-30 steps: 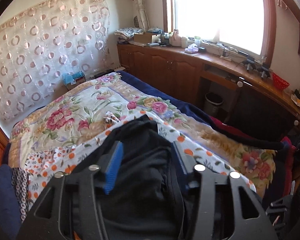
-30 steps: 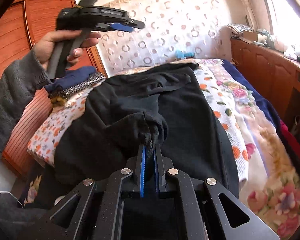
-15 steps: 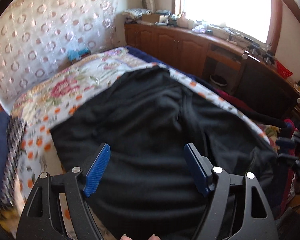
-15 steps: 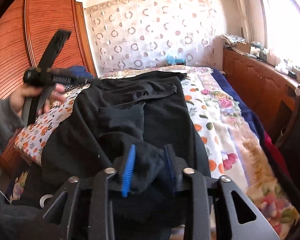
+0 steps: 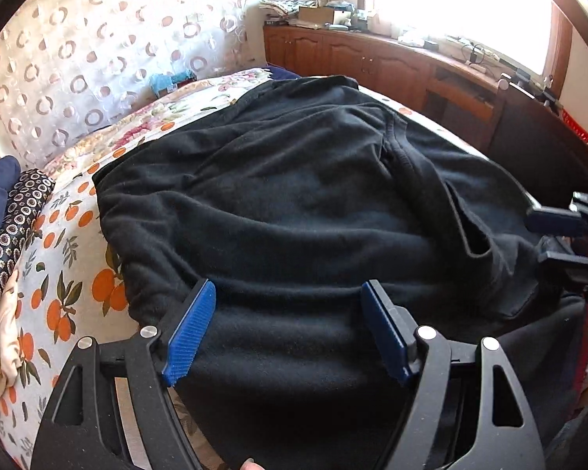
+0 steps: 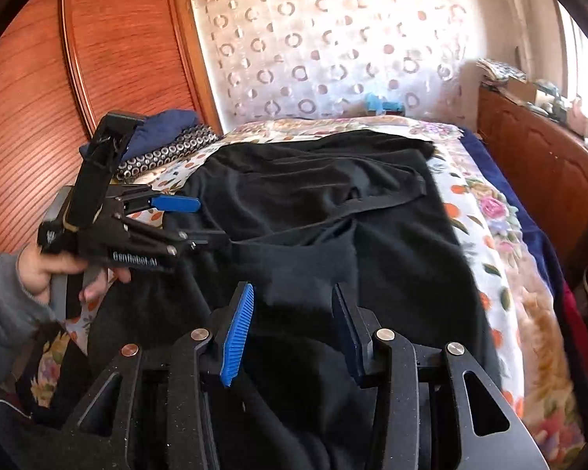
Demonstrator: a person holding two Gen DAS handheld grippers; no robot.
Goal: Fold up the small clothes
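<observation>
So the bed [image 5: 70, 243], with its orange-print and floral cover, is the work surface, and a black sweater [image 5: 302, 203] is spread over most of its near half, with the bottom part hanging over the near edge toward the camera. It looks roughly laid out but not folded yet: plenty of wrinkles, and a sleeve or flap lies doubled across the body at an angle in the right wrist view. I'd call this the flatten-and-arrange stage, with all the actual folds left to do.

At the bed's left edge, further back, there's a small stack, a navy garment [image 6: 164, 125] on a circle-patterned one [image 6: 168, 152], maybe items already finished, can't say for sure.

The left gripper [image 5: 290, 333] hangs over the near hem, fingers spread wide, nothing pinched. On the right gripper [image 6: 290, 333] the jaws have just been opening; they're apart over the dark cloth, not pressing on it.
</observation>
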